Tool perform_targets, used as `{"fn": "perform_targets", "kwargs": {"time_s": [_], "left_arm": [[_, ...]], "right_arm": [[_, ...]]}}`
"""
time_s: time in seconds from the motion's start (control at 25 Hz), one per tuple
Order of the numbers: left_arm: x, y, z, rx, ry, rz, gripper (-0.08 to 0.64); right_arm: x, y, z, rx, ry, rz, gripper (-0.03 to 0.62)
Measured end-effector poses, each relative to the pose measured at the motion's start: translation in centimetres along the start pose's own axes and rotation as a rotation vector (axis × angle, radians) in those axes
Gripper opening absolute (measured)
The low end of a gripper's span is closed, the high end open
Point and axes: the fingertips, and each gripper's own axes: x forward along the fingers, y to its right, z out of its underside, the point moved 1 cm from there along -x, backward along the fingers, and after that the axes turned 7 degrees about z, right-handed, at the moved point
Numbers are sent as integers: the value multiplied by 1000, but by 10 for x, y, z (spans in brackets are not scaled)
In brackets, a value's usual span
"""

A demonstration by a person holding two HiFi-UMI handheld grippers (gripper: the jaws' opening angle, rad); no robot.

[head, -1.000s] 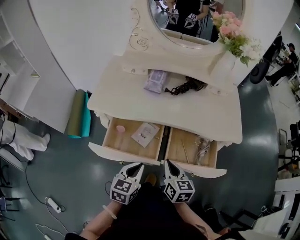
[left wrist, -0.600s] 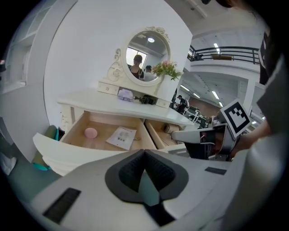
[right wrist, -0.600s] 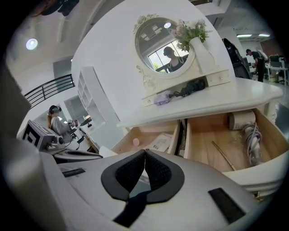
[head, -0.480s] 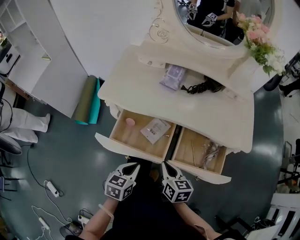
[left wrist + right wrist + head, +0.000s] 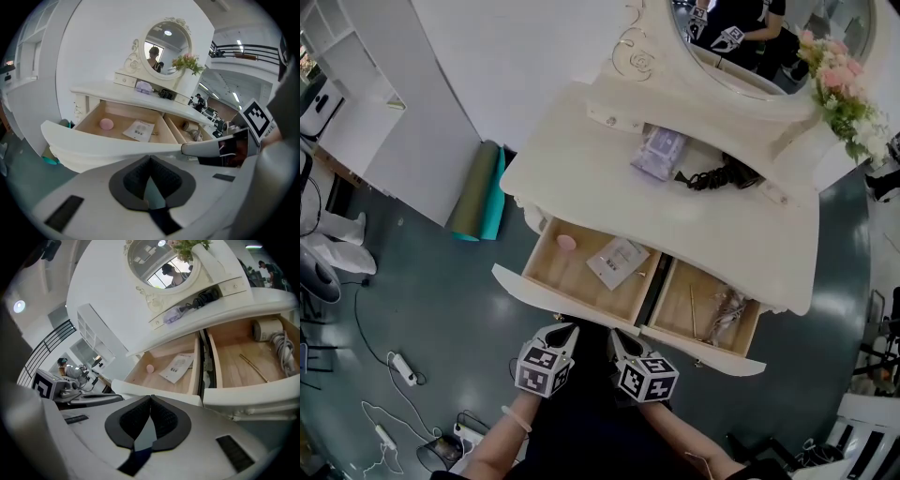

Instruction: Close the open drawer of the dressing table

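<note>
The white dressing table [image 5: 609, 202] has two drawers pulled out side by side. The left drawer [image 5: 546, 292] holds a pink round thing [image 5: 566, 243] and a leaflet [image 5: 619, 262]. Inside the right drawer [image 5: 712, 349] lie a cable bundle and a thin stick. My left gripper [image 5: 566, 328] is shut and empty, just in front of the left drawer's front panel [image 5: 93, 140]. Beside it my right gripper [image 5: 614, 336] is also shut and empty, near the gap between the drawers. In the left gripper view the left gripper [image 5: 150, 158] has closed jaws, as does the right gripper [image 5: 151, 397] in its view.
On the tabletop lie a purple packet [image 5: 661, 152] and a black corded appliance [image 5: 717, 175]. An oval mirror [image 5: 750, 37] and a vase of flowers [image 5: 844, 84] stand at the back. A rolled green mat [image 5: 478, 192] leans left of the table. A power strip [image 5: 398, 370] lies on the floor.
The head view has swung, so the table now sits higher and further right. Both grippers stay shut in front of the drawers, the right one slightly further left. The drawers remain equally open.
</note>
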Motion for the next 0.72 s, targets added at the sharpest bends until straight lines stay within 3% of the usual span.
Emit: {"fn": "perform_targets", "kwargs": {"time_s": [0.28,0.72], "left_arm": [[11,-8,5,-14,-45,-5,15],[23,-19,-6,8,-62,5,15]], "right_arm": [[23,-1,21,66,-83,13,21],[30,6,16,88,-72,47,21]]}}
